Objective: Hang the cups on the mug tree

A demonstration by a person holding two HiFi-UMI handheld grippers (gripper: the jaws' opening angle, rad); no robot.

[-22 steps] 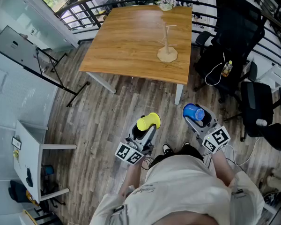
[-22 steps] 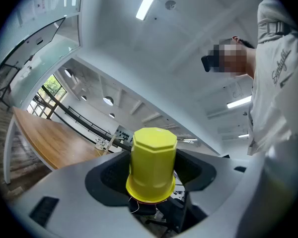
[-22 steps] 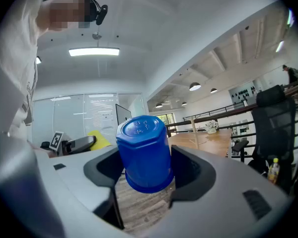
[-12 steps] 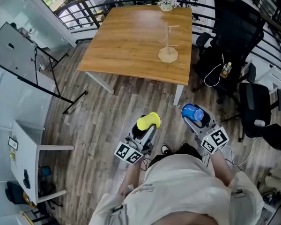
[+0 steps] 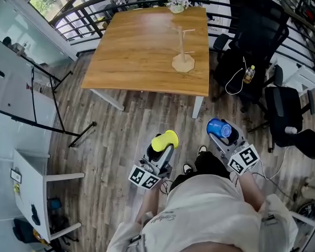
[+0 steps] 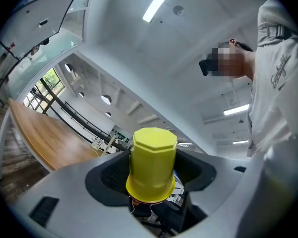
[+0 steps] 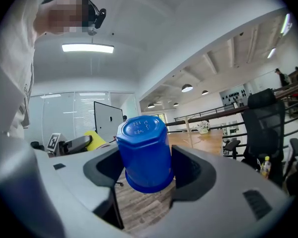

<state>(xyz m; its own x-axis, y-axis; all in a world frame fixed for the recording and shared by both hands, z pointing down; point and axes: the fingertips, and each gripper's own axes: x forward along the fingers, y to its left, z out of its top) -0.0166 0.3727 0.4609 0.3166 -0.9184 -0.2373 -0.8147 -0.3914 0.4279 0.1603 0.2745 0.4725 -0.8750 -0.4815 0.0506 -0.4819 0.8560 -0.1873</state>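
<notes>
While standing well short of the table [image 5: 136, 51]: carry step | left gripper [image 5: 158, 154] clamped wide on yellow cup [image 5: 165, 139] | right gripper [image 5: 228, 140] clamped wide on blue cup [image 5: 218, 127] | mug tree [image 5: 182, 46] bare on table | next, likely: close in, hang one cup on a peg

Mug tree [image 5: 182, 61] — v. small, indistinct

A black office chair [image 5: 254, 33] stands beside the wooden table [image 5: 136, 51]

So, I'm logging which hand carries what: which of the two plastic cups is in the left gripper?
The yellow faceted plastic cup, which the left gripper clamps; the blue plastic cup is in the right gripper.
</notes>
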